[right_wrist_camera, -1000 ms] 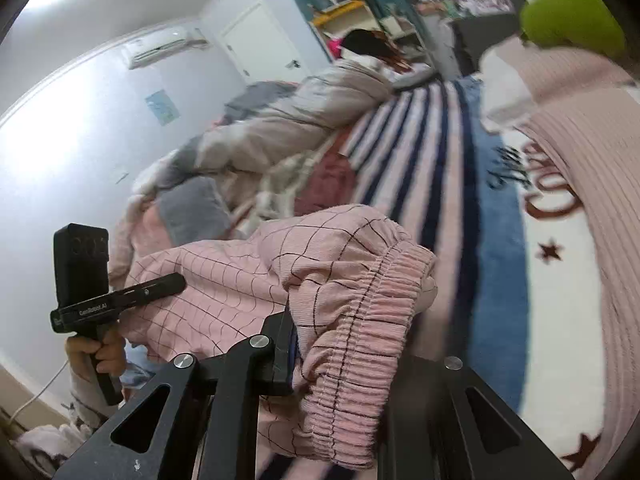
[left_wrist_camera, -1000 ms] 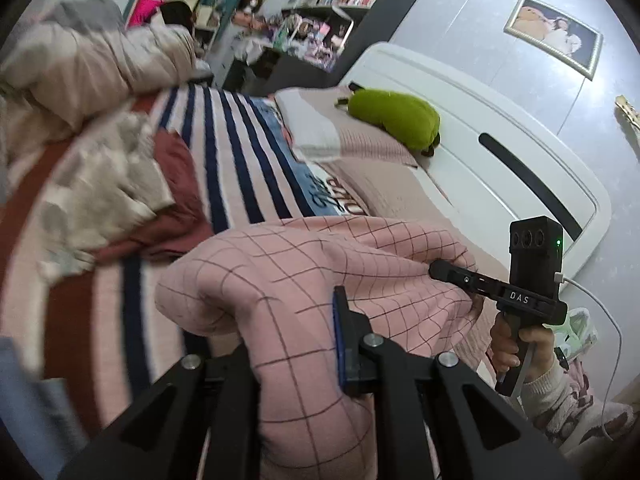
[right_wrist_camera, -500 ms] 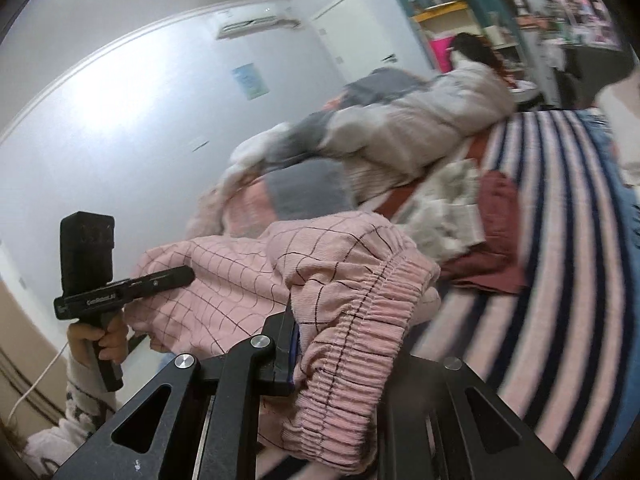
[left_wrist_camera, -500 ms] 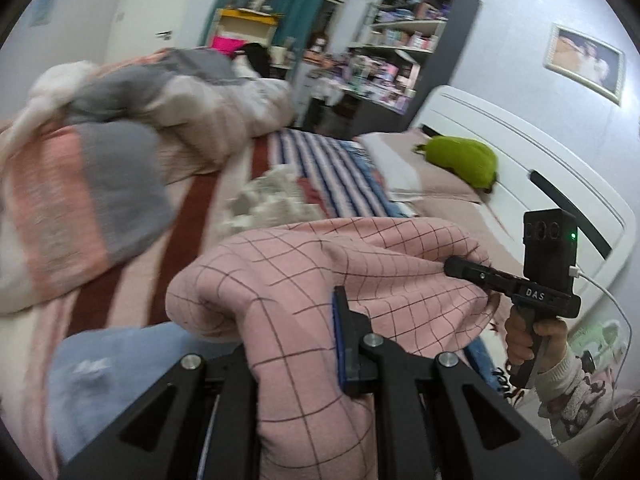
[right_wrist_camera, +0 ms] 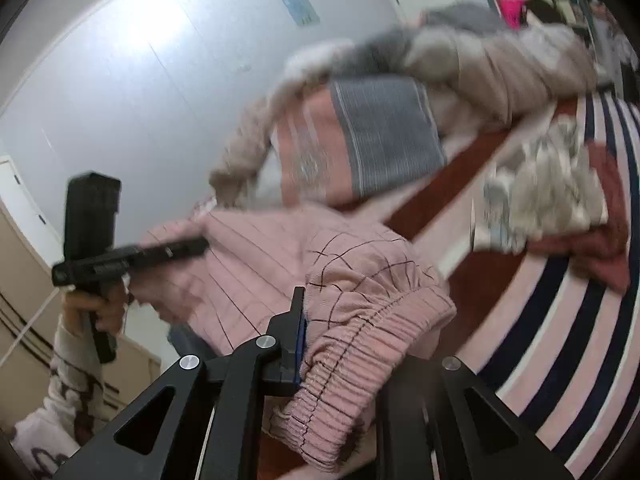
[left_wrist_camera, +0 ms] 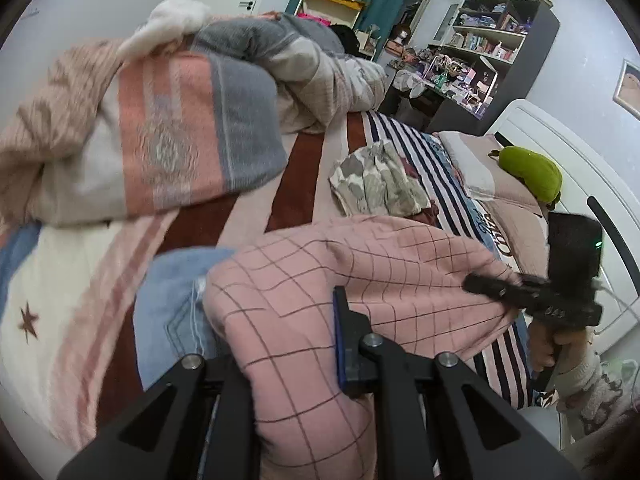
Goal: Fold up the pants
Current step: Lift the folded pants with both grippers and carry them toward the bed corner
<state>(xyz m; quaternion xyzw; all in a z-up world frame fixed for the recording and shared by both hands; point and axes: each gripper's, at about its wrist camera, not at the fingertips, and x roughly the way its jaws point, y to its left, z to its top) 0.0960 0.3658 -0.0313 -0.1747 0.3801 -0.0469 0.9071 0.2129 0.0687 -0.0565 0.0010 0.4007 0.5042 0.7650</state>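
Note:
Pink checked pants (left_wrist_camera: 380, 272) hang stretched between my two grippers above the striped bed (left_wrist_camera: 304, 184). My left gripper (left_wrist_camera: 298, 340) is shut on a fold of the pink cloth, which drapes over and hides one finger. In the right wrist view, my right gripper (right_wrist_camera: 344, 344) pinches the ribbed elastic waistband (right_wrist_camera: 360, 344); its jaws are opening slightly, with the cloth still pressed between them. Each view shows the other gripper in a hand: the right gripper's tip (left_wrist_camera: 484, 286) and the left gripper's tip (right_wrist_camera: 192, 246) are both buried in the pants (right_wrist_camera: 256, 256).
A heaped pink, grey and beige blanket (left_wrist_camera: 168, 136) fills the far left of the bed. A pale blue garment (left_wrist_camera: 176, 308) lies under the pants. A folded patterned garment (left_wrist_camera: 376, 184) rests on a maroon one. A green plush (left_wrist_camera: 528, 168), pillows and a white headboard (left_wrist_camera: 560, 152) stand to the right.
Both grippers have carried the pants sideways across the bed, away from the headboard and toward the heaped blanket. Both grips look unchanged.

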